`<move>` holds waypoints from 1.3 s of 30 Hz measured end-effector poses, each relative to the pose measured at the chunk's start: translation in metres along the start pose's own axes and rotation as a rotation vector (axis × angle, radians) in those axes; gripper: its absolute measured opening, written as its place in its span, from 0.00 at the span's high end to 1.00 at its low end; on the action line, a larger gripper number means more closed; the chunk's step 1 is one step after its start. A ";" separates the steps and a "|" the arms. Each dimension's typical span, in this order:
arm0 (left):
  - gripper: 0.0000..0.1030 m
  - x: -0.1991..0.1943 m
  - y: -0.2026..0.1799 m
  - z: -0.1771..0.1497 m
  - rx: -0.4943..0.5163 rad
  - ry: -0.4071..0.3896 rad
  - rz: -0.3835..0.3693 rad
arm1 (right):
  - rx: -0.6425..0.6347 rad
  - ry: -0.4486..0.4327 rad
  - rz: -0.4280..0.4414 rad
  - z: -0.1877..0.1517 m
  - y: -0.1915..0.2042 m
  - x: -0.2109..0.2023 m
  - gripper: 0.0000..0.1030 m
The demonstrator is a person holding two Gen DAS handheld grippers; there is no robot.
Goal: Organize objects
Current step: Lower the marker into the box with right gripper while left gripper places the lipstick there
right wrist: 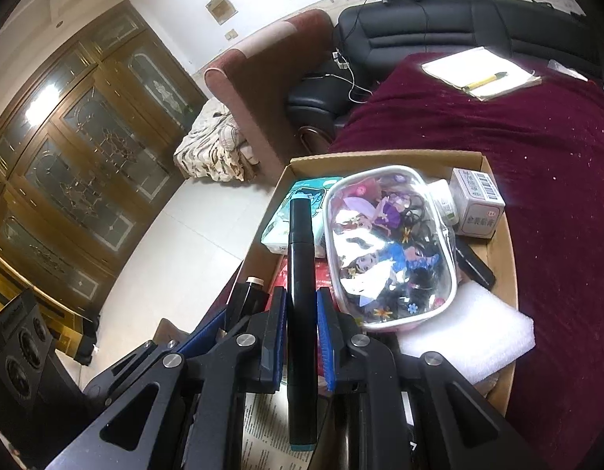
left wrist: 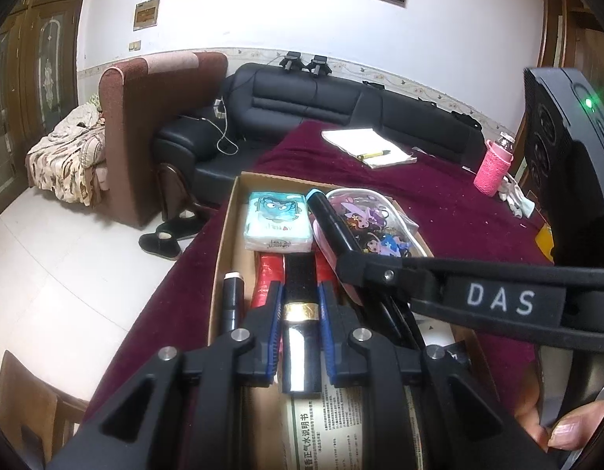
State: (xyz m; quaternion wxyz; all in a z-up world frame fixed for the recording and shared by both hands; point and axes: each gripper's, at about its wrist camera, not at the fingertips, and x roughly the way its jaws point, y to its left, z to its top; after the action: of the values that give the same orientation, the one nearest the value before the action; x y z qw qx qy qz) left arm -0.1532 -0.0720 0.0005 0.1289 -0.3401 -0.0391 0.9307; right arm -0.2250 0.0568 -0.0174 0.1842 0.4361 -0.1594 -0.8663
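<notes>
Left gripper (left wrist: 300, 305): jaws narrow, blue pads clamped on both sides of a black tube with a gold band (left wrist: 300, 305), held above the near part of the cardboard box (left wrist: 223, 250).
Right gripper (right wrist: 300, 309): jaws narrow, closed on a black marker (right wrist: 300, 274) that runs lengthways between the pads, its teal end cap near the camera; the marker's far end reaches over the tissue pack.
Cardboard box: open, on the maroon-covered table (left wrist: 439, 203), its left side along the table's left edge.
Tissue pack (left wrist: 278, 219): far left in the box, pale blue with a cartoon face.
Cartoon pouch (right wrist: 388, 250): clear plastic with printed figures, right of the tissue pack, lying partly on a white foam sheet (right wrist: 470, 337).
Small white carton (right wrist: 478, 203): far right corner of the box, barcode on top.
Red packet (left wrist: 268, 278): under the left gripper's tube, on the box floor.
Printed leaflet (left wrist: 321, 427): near end of the box, below the left gripper.
Notepad with yellow pen (left wrist: 368, 147): far on the table, well apart from the box.
Pink-sleeved bottle (left wrist: 493, 166): far right on the table.
</notes>
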 end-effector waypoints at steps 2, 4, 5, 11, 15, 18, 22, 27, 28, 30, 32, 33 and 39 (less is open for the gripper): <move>0.83 -0.001 -0.001 -0.001 0.012 -0.007 0.008 | -0.014 -0.003 -0.010 0.001 0.001 0.001 0.83; 0.83 -0.001 -0.003 -0.003 0.019 -0.013 0.016 | -0.027 -0.007 -0.021 0.001 0.003 0.002 0.83; 0.83 -0.002 -0.004 -0.004 0.024 -0.014 0.020 | -0.031 -0.007 -0.023 0.000 0.004 0.002 0.83; 0.83 -0.003 -0.007 -0.006 0.034 -0.025 0.028 | -0.086 -0.021 -0.061 -0.002 0.010 0.002 0.83; 0.83 -0.003 -0.006 -0.007 0.037 -0.025 0.029 | -0.103 -0.026 -0.074 -0.003 0.012 0.001 0.83; 0.83 -0.004 -0.006 -0.008 0.037 -0.029 0.030 | -0.106 -0.028 -0.080 -0.004 0.012 0.000 0.83; 0.83 -0.005 -0.007 -0.009 0.043 -0.035 0.034 | -0.122 -0.023 -0.089 -0.006 0.015 -0.001 0.83; 0.83 -0.006 -0.010 -0.010 0.051 -0.041 0.038 | -0.121 -0.020 -0.089 -0.008 0.015 -0.004 0.83; 0.83 -0.007 -0.010 -0.010 0.053 -0.042 0.039 | -0.121 -0.020 -0.088 -0.008 0.016 -0.004 0.83; 0.83 -0.010 -0.011 -0.011 0.055 -0.054 0.042 | -0.118 -0.023 -0.085 -0.009 0.015 -0.005 0.81; 0.83 -0.012 -0.013 -0.011 0.060 -0.064 0.045 | -0.120 -0.032 -0.086 -0.010 0.016 -0.009 0.79; 0.83 -0.014 -0.014 -0.011 0.061 -0.067 0.046 | -0.122 -0.037 -0.086 -0.011 0.016 -0.011 0.76; 0.77 -0.025 -0.019 -0.012 0.065 -0.091 0.055 | -0.116 -0.073 -0.084 -0.015 0.015 -0.028 0.56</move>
State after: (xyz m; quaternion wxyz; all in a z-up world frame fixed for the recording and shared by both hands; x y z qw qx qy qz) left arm -0.1236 -0.0604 0.0099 0.1123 -0.2939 -0.0053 0.9492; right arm -0.1943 0.0547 -0.0001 0.1665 0.3994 -0.0971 -0.8963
